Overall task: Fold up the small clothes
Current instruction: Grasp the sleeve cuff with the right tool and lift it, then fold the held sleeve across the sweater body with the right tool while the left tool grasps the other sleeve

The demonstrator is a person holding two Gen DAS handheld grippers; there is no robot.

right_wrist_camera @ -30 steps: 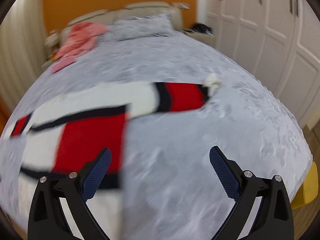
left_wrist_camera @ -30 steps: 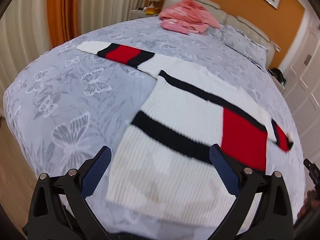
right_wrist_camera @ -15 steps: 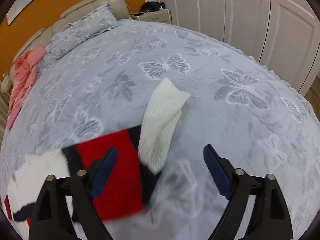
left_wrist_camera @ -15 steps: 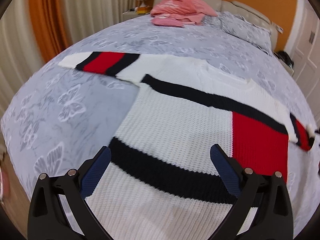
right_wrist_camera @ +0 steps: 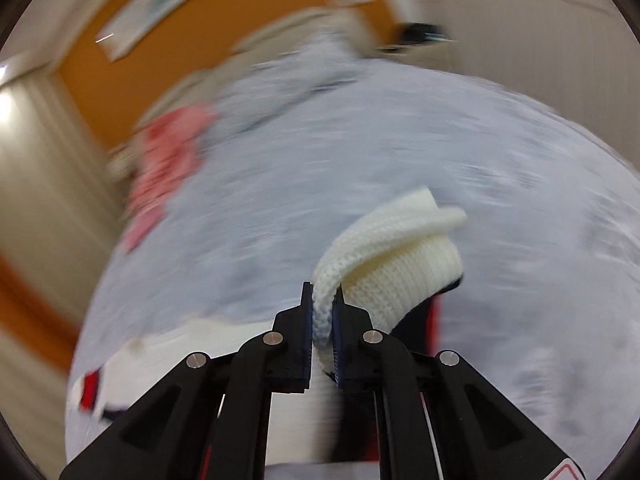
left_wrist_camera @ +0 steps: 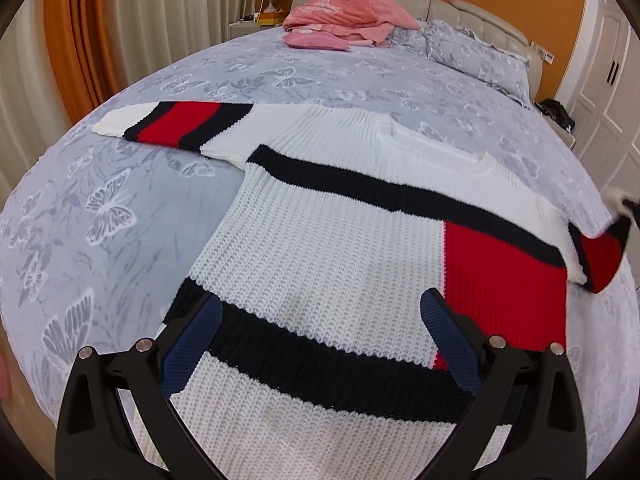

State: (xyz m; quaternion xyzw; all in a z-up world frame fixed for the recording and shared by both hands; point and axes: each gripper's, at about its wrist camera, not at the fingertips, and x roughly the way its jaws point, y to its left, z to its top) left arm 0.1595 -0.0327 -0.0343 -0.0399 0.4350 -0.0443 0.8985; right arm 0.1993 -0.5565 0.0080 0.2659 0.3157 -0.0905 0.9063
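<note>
One bed [left_wrist_camera: 120,208] under a grey butterfly-print cover, carrying everything. Spread flat across its near half, close to the foot edge: white knit sweater [left_wrist_camera: 320,248] with navy bands and a red block, one sleeve stretched toward the left edge, the other sleeve [left_wrist_camera: 600,256] lifted near the right edge. Up by the headboard, well apart: pink clothes pile [left_wrist_camera: 344,20]. Over the hem, left gripper [left_wrist_camera: 320,344], jaws spread wide with nothing between them. Smallest, right gripper [right_wrist_camera: 322,320], jaws closing tight on the white sleeve cuff [right_wrist_camera: 400,256], knit pinched between the pads. Likely risks: thin bite on the cuff edge slipping out mid-swing; unpinned body dragging and wrinkling, spoiling the fold line.
</note>
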